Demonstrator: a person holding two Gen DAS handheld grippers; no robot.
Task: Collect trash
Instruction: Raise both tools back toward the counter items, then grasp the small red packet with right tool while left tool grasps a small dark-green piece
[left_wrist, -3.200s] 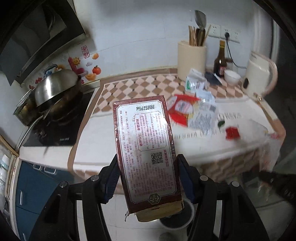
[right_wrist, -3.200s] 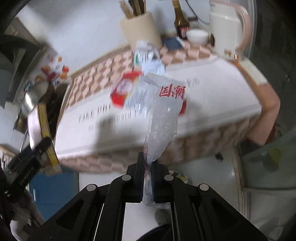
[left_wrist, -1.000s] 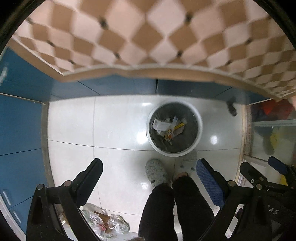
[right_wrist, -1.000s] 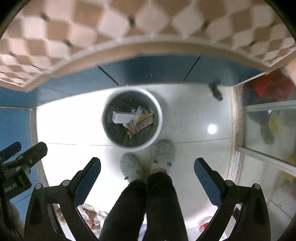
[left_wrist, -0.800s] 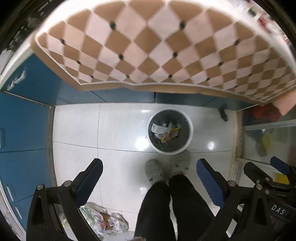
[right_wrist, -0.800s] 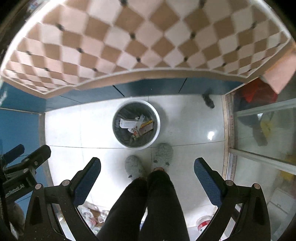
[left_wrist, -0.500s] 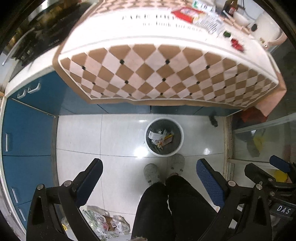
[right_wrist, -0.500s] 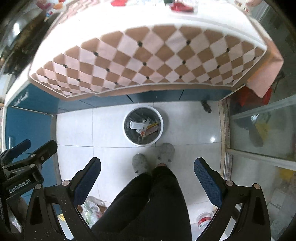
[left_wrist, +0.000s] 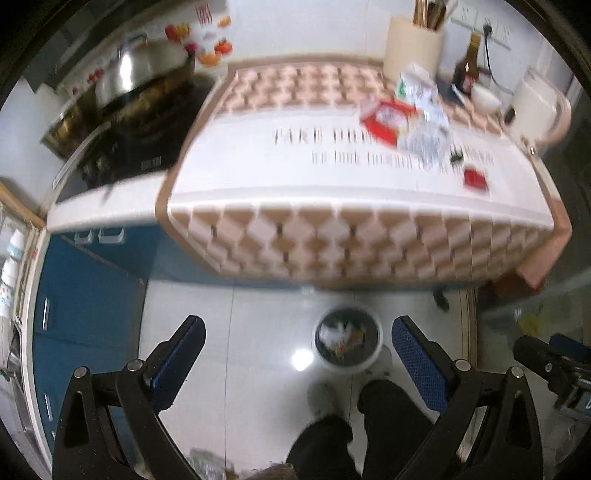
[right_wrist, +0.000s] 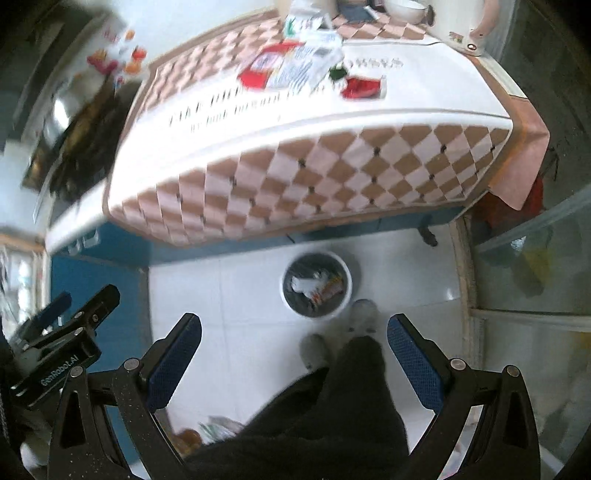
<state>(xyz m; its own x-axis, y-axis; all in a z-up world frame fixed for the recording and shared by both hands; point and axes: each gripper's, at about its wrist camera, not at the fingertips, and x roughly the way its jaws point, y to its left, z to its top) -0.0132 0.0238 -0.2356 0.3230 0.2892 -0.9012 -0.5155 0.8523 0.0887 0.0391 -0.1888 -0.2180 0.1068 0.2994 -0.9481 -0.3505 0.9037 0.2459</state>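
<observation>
On the glossy white tiled floor (right_wrist: 229, 288), just before the counter, stands a round white-rimmed trash bin (right_wrist: 317, 285) with a dark liner, holding crumpled white paper and red-yellow wrappers. Both the left gripper (left_wrist: 295, 343) and right gripper (right_wrist: 294, 338) hang above with blue-padded fingers spread wide, holding nothing. More wrappers, among them a red packet (right_wrist: 360, 88), lie on the checkered-cloth counter (right_wrist: 332, 173).

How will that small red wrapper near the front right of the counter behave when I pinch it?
The red wrapper lies flat and crumpled on the tablecloth, so it is probably thin, floppy and very light. It may slide on the smooth cloth rather than lift, so pinch a raised edge. Both grippers, left and right, are open and empty, with wide fingers; a thin film could slip out.
</observation>
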